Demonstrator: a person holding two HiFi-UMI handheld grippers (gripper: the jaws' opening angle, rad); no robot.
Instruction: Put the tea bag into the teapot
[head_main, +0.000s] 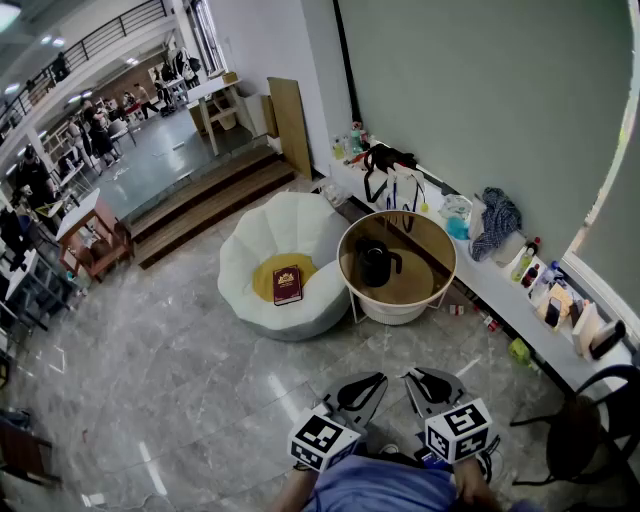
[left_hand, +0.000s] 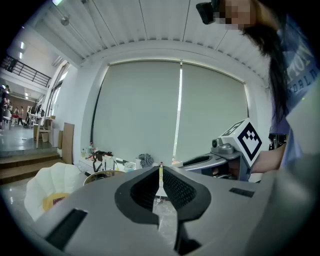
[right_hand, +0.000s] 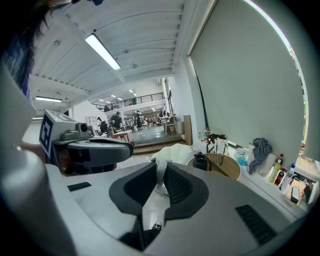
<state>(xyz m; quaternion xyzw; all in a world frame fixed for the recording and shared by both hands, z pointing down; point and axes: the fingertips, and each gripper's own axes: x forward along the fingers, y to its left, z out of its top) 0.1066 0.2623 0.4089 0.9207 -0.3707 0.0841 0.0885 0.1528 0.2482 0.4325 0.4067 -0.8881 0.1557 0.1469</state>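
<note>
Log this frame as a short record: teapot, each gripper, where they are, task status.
teapot: black teapot upright on round wooden-topped table
left gripper: shut on thin yellow strip with red tip, seen edge-on
right gripper: shut on pale white piece, likely the tea bag
position: both near the person's body, far from table
status: neither gripper at the teapot yet

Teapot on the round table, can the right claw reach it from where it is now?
Probably not yet. The right claw is held close to the body, while the teapot sits on the round table across the floor; nothing stands between them.
</note>
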